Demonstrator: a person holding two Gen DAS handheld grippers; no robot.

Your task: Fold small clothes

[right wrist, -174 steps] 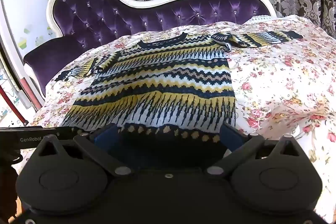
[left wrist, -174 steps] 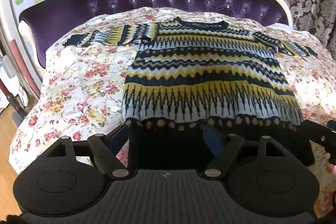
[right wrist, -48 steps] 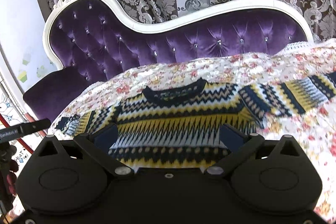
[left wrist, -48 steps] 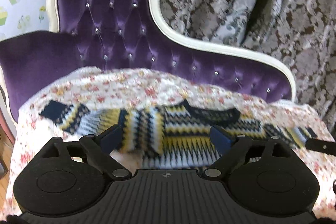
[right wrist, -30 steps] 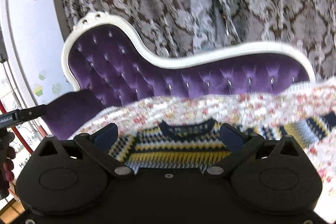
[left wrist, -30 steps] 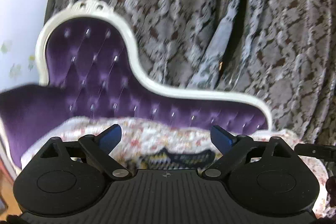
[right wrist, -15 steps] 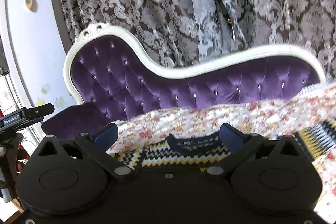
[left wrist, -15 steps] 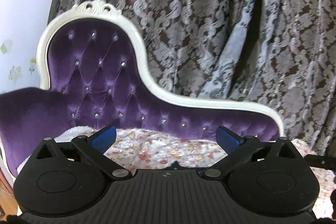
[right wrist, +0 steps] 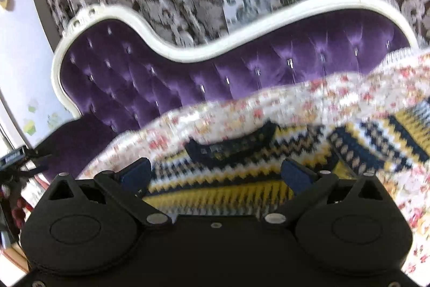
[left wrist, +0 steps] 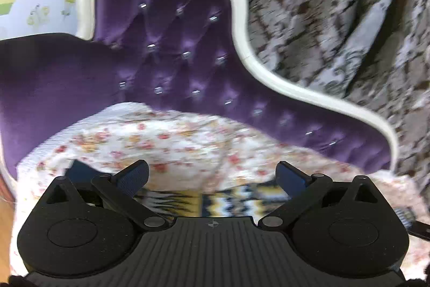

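The purple sofa [right wrist: 268, 66] with its floral cover [left wrist: 166, 141] stood before patterned curtains [left wrist: 322, 4]. Both cameras had tipped back down from half a second earlier, so the sweater [right wrist: 242, 174] reappeared at 6 o'clock, hem already folded up toward the collar. The left gripper [left wrist: 212, 176] and right gripper [right wrist: 216, 174] hung spread, empty; sleeve folds likely came next.
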